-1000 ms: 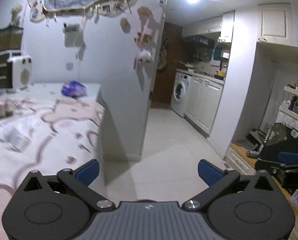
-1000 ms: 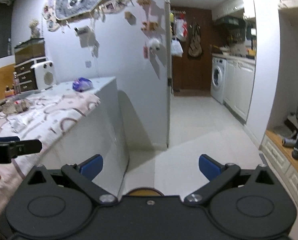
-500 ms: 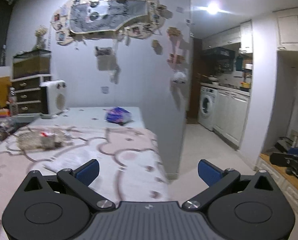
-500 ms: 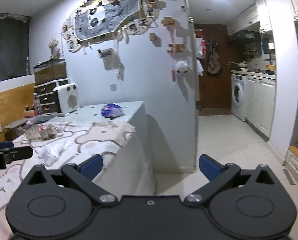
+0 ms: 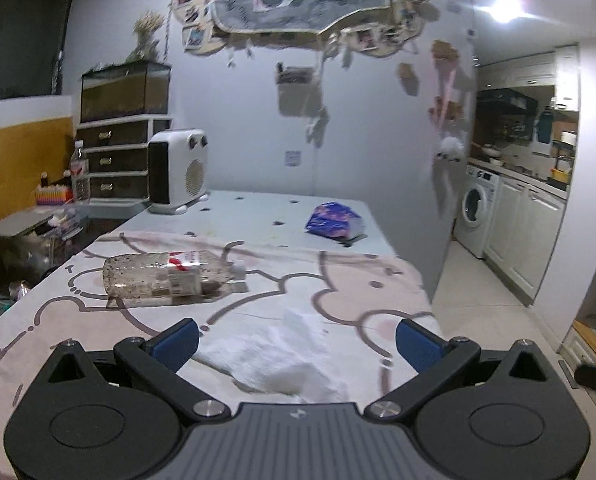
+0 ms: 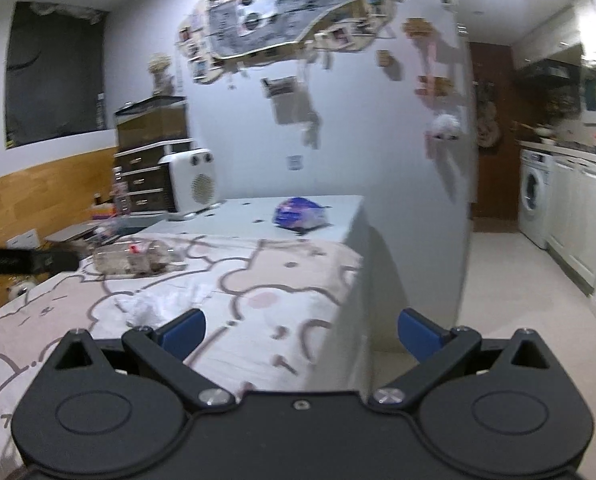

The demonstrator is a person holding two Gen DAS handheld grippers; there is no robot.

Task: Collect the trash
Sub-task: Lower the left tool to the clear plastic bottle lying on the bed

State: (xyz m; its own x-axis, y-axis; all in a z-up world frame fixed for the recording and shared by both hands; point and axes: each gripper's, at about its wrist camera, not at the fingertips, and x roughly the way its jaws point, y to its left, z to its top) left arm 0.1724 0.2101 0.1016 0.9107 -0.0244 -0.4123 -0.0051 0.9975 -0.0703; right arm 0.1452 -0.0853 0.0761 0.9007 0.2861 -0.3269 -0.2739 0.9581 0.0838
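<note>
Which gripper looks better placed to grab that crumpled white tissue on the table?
Left. The left gripper hangs open right over the tissue; the right gripper is aimed past the table edge.

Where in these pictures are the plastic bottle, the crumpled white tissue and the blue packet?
plastic bottle (image 5: 165, 278): left wrist view, on the middle of its body, lying on its side.
crumpled white tissue (image 5: 281, 350): left wrist view, on its central folds.
blue packet (image 6: 298, 212): right wrist view, on its top face.

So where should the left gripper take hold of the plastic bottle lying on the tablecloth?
Across the middle of its body, coming down from above. The plastic bottle lies on its side on the tablecloth, long axis crosswise to the open left gripper, so the jaws would probably span its round width there.
</note>
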